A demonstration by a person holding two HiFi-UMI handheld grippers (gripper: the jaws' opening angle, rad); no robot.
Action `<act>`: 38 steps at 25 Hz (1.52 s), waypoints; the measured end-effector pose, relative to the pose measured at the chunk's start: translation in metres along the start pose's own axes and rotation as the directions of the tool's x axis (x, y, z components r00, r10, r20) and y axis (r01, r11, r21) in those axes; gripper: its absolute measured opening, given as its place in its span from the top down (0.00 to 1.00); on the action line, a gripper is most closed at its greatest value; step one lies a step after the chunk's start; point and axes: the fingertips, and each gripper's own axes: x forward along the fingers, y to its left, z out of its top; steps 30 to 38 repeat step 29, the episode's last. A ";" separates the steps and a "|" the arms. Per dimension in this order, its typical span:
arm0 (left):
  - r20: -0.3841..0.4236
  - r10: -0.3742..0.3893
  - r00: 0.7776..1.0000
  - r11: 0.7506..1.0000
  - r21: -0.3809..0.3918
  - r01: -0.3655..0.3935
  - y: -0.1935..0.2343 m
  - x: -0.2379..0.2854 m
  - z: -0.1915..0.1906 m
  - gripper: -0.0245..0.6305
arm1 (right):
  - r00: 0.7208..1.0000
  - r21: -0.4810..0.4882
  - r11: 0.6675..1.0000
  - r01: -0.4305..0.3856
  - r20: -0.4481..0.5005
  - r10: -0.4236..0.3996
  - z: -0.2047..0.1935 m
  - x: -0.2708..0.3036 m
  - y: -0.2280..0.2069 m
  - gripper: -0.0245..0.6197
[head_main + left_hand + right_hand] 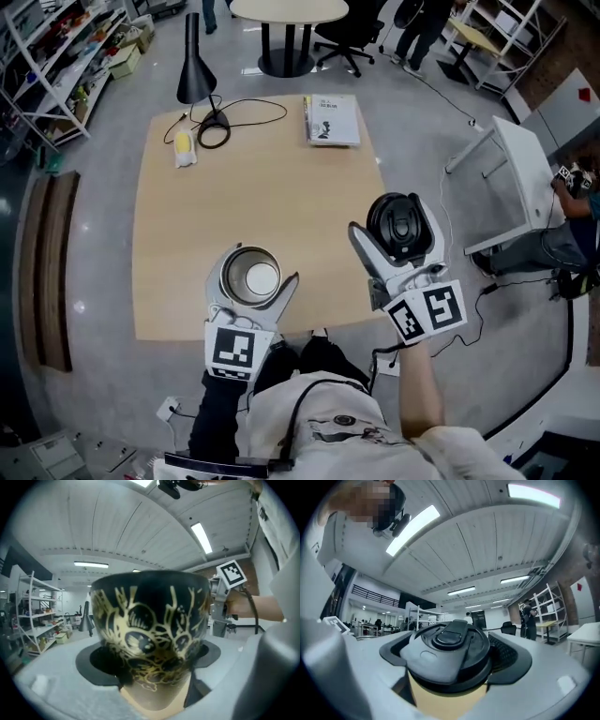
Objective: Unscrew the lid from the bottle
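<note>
- Head view: nearest the camera, the person's light shirt [328, 422] was seen at the bottom edge, and both arms were stretched out toward the near edge of the wooden surface [178, 234].
- The left gripper [253, 274] was closed on the bottle [255, 278]. The bottle was held roughly upright over the near part of the surface, with its mouth uncovered and a pale inside showing.
- In the left gripper view, both pads were pressed against the bottle's dark wall, which was covered in a gold line pattern. The jaws were kept wide apart by the bottle's body.
- Whether the bottle's base rested on the surface could not be told.
- The right gripper [401, 230] was closed on the lid [401, 225], a round black cap. The lid was already off the bottle and was held well apart from it, by the surface's right edge.
- In the right gripper view, the lid was seated between the two pads with its flip tab turned upward.
- Toward the far edge of the surface, a black cone lamp [195, 75] was seen with its cable [248, 105] looped beside it. A small yellow and white object [184, 148] lay just left of the lamp's base, and a booklet [331, 120] lay well apart to the right.
- Beyond the surface, a round table [289, 11] was seen at the top, shelving [56, 56] at the left and a white desk [520, 169] at the right.
</note>
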 end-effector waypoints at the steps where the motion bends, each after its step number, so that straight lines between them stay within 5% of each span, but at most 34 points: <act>1: 0.001 0.035 0.999 0.999 -0.009 -0.035 0.006 0.003 0.000 0.32 | 1.000 -0.011 1.000 0.021 -0.007 -0.021 -0.003 -0.003 -0.001 0.21; 6: -0.009 0.099 0.995 0.993 -0.069 -0.099 0.017 0.012 0.000 0.32 | 0.997 0.001 0.998 0.057 -0.049 -0.057 -0.026 -0.010 -0.004 0.21; 18: -0.029 0.152 0.988 0.987 -0.048 -0.153 0.034 0.027 0.012 0.32 | 0.993 -0.048 0.997 0.060 -0.103 -0.064 -0.046 -0.011 -0.025 0.21; 38: -0.018 0.153 0.988 0.988 -0.010 -0.154 0.035 0.040 0.012 0.32 | 0.995 -0.046 0.999 0.016 -0.097 -0.020 -0.049 -0.006 -0.030 0.21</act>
